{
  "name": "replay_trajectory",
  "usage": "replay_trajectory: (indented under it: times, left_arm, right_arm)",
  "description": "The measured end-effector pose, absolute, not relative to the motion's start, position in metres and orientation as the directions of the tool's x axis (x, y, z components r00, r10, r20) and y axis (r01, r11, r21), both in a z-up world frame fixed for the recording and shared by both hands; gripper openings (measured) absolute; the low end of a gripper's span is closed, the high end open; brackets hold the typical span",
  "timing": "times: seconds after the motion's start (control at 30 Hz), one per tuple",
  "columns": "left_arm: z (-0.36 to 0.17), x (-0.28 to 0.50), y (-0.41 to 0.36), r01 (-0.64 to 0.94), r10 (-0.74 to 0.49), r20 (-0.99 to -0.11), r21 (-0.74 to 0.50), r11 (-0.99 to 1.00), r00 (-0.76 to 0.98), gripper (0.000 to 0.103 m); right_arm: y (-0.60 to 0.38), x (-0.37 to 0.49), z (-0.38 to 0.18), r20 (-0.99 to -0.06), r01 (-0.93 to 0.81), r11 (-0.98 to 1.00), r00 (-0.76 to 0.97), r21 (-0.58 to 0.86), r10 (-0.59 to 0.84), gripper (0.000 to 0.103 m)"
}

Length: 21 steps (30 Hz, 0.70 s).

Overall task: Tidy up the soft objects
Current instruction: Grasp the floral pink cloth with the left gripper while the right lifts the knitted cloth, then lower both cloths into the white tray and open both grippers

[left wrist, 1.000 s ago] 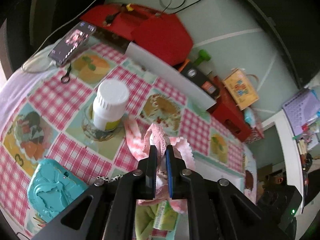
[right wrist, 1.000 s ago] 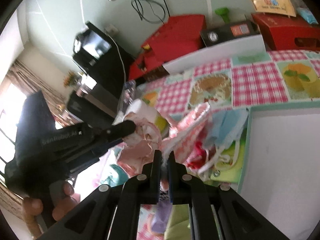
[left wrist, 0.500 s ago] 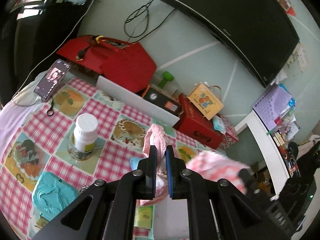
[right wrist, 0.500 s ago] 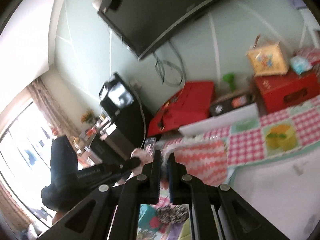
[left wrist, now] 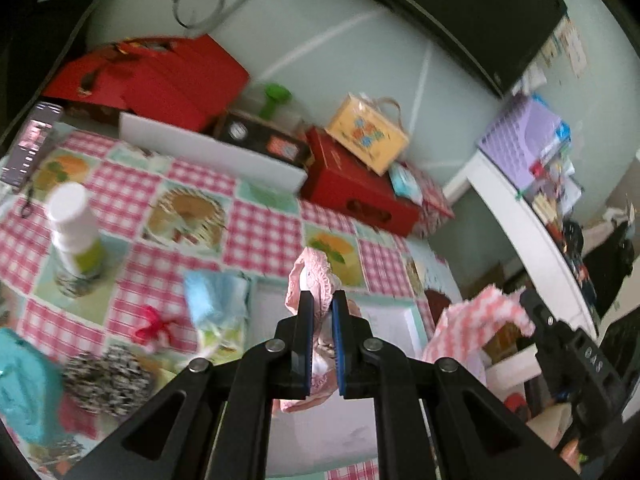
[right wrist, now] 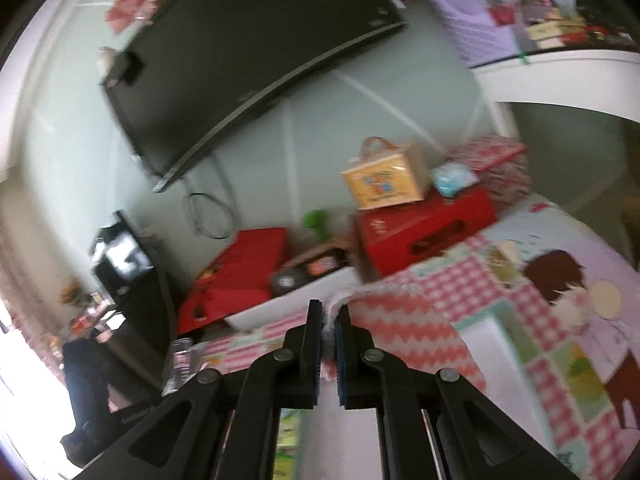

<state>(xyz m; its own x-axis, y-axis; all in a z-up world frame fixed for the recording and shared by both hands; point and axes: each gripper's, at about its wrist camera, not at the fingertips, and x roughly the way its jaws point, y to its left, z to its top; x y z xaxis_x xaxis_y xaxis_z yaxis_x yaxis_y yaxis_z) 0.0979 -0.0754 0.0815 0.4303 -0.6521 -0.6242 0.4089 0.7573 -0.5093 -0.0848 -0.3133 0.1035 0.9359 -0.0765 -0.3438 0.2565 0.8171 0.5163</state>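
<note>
The left claw (left wrist: 322, 300) is clenched on a pink lacy cloth (left wrist: 311, 280), holding it up above the bench (left wrist: 260, 236). The right claw (right wrist: 328, 312) is clenched on the edge of a pink zigzag cloth (right wrist: 400, 328), also up in the air. That zigzag cloth hangs to the right in the left view.

Down on the checked bench lie a spotty black-and-white soft thing (left wrist: 108, 376), a red bow (left wrist: 154, 326) and a light blue cloth (left wrist: 216, 300). A white bottle (left wrist: 74, 232) stands farther left. Far back sit red boxes (left wrist: 360, 196) and a yellow box (left wrist: 368, 140).
</note>
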Motion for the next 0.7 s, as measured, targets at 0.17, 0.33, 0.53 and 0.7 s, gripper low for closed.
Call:
replay_trajectory:
  times: [0.17, 0.33, 0.53, 0.7]
  left_arm:
    - [0.056, 0.096, -0.107, 0.44, -0.668, -0.659, -0.514, 0.736, 0.346, 0.008]
    - [0.039, 0.092, -0.13, 0.473, -0.655, -0.688, -0.486, 0.735, 0.311, 0.009]
    - [0.013, 0.099, -0.148, 0.468, -0.639, -0.725, -0.485, 0.739, 0.257, 0.009]
    - [-0.013, 0.102, -0.158, 0.447, -0.579, -0.789, -0.451, 0.772, 0.203, 0.009]
  right_arm:
    - [-0.333, -0.082, 0.084, -0.409, 0.346, 0.783, 0.903, 0.516, -0.13, 0.006]
    - [-0.34, -0.071, 0.061, -0.464, 0.391, 0.765, 0.875, 0.512, -0.137, 0.006]
    - [-0.339, -0.046, 0.032, -0.592, 0.445, 0.77, 0.798, 0.458, -0.109, 0.006]
    - [-0.338, -0.032, 0.009, -0.69, 0.492, 0.772, 0.717, 0.402, -0.097, 0.007]
